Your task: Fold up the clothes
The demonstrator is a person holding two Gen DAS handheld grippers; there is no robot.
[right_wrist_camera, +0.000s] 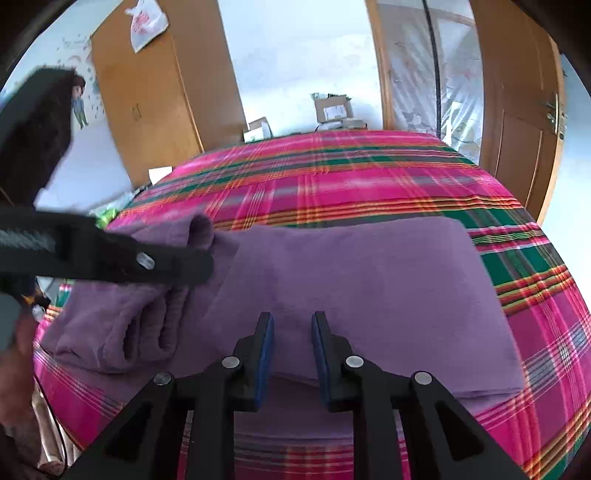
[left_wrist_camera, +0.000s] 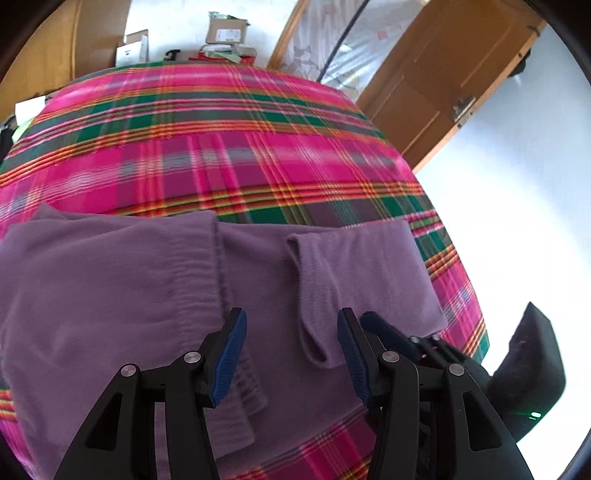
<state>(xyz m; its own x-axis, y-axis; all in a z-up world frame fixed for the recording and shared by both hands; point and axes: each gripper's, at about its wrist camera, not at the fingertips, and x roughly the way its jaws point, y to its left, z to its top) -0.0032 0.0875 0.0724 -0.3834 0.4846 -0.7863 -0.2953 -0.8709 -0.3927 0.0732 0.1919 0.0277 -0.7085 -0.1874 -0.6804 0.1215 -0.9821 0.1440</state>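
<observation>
One purple garment point(right_wrist_camera: 351, 280) lies lengthwise from 9 to 3 o'clock across the plaid bed point(right_wrist_camera: 369, 177); open bedding lies toward 12. Both grippers' jaws, left gripper point(left_wrist_camera: 291, 354) and right gripper point(right_wrist_camera: 292, 356), hover released, grasping nothing.

The purple garment point(right_wrist_camera: 369, 280) is seen as soft, matt fleece-like cloth with a fine nap, and ribbed knit shows at its hem point(left_wrist_camera: 195, 288). The plaid bedcover point(left_wrist_camera: 229, 147) is a smooth woven cloth. The left gripper point(left_wrist_camera: 291, 354) and the right gripper point(right_wrist_camera: 292, 354) are made of matt black plastic, with bright metal pins and ridged blue pads point(left_wrist_camera: 229, 358). The door point(left_wrist_camera: 461, 74) is of smooth, faintly glossy wood. The boxes point(left_wrist_camera: 225, 31) are of dull cardboard.
</observation>
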